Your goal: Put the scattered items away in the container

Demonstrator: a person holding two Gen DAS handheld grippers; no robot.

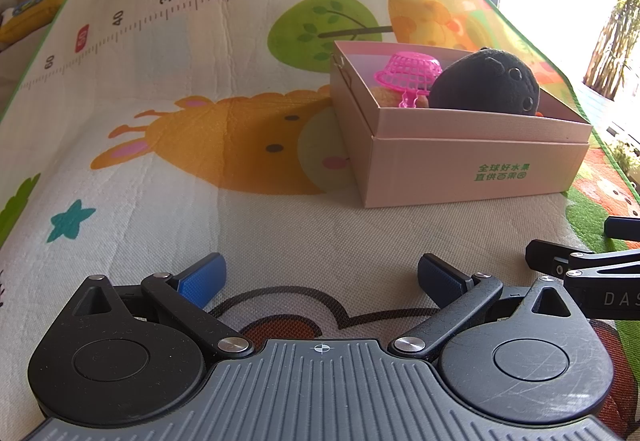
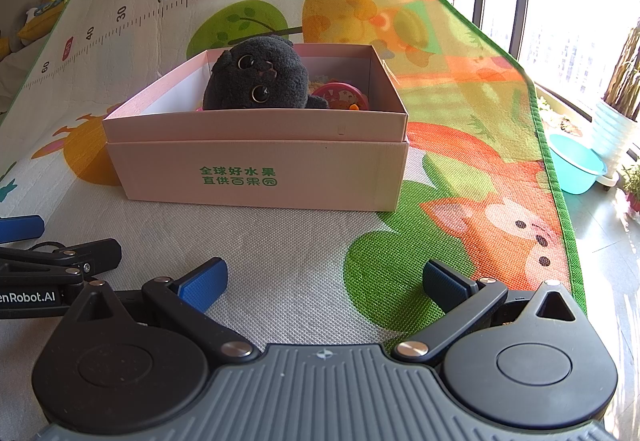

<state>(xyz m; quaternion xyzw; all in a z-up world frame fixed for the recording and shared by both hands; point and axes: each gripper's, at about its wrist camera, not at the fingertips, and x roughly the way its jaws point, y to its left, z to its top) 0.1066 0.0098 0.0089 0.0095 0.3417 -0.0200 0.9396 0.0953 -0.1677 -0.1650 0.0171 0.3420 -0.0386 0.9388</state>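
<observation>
- The box (image 1: 472,161), pink cardboard with green print on its near wall, stands on the play mat (image 1: 200,41), open at the top.
- In the left wrist view the box lies ahead and to the right of the left gripper (image 1: 319,281); in the right wrist view it lies straight ahead of the right gripper (image 2: 323,285), a little to the left.
- A dark plush toy (image 2: 260,81) with shiny round eyes sits in the box, and its head rises above the rim.
- A pink basket (image 1: 408,73) lies tipped over in the box, just beside the plush, on the side nearer the left gripper.
- A pink round toy (image 2: 340,95) shows behind the plush in the right wrist view, low in the box; what else lies under it cannot be told.
- Left gripper: jaws spread wide, the blue pads (image 1: 200,279) well apart, nothing between them, only mat below.
- Right gripper: jaws spread wide as well, its pads (image 2: 204,283) gripping nothing, over the mat near the box.
- The two grippers are side by side, each showing at the edge of the other's view.
- The mat bears a printed ruler (image 1: 192,5), a green tree and cartoon animals, with a fox (image 2: 512,225) to the right of the box.
- A teal basin (image 2: 576,169) stands on the floor beyond the mat's right edge, near the window.
</observation>
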